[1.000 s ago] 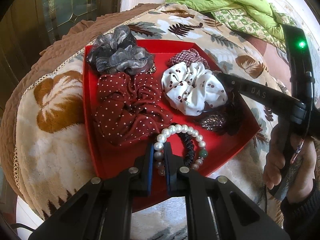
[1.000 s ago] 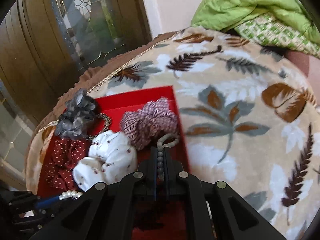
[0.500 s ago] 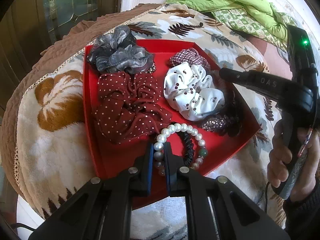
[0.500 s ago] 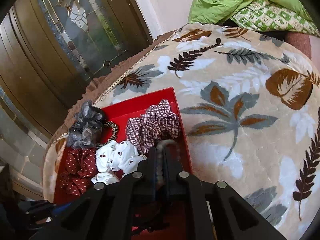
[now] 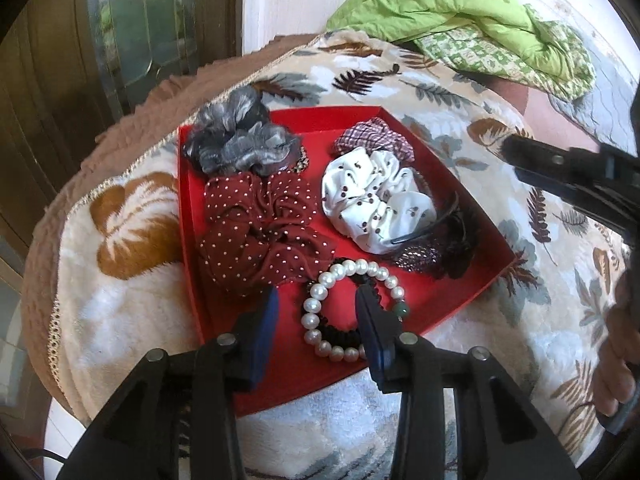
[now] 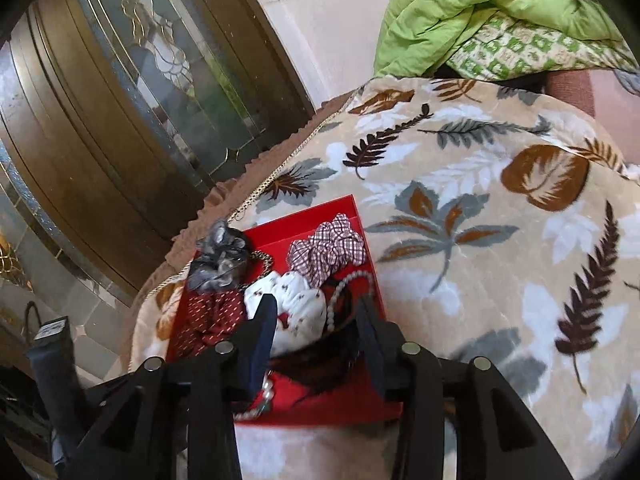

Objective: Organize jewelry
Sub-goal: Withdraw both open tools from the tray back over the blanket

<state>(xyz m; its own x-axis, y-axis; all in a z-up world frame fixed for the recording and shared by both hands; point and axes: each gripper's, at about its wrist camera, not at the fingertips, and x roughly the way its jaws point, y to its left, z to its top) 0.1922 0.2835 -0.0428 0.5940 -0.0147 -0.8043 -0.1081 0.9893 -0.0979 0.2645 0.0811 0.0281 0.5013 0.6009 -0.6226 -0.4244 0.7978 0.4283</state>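
A red tray [image 5: 460,312] on a leaf-print blanket holds grey [image 5: 240,140], maroon dotted [image 5: 260,232], white [image 5: 372,200] and checked [image 5: 372,140] scrunchies. A pearl bracelet [image 5: 344,272] lies on the tray floor around a black hair tie [image 5: 340,332]. My left gripper [image 5: 318,320] straddles it, its jaws opening and its pads off the beads. In the right wrist view, my right gripper [image 6: 316,320] hovers above the tray [image 6: 320,216], its jaws also opening. A thin bead strand [image 6: 348,288] lies loose in the tray beyond it.
A dark headband [image 5: 432,224] and a sparkly dark piece [image 5: 424,258] lie at the tray's right side. A green quilt [image 5: 440,4] is bunched at the back. A wood-and-glass door [image 6: 120,100] stands to the left. A hand [image 5: 616,360] shows at the right edge.
Both grippers went from shut to open. The left let go of the pearl bracelet. The right released the bead strand and drew back and up from the tray.
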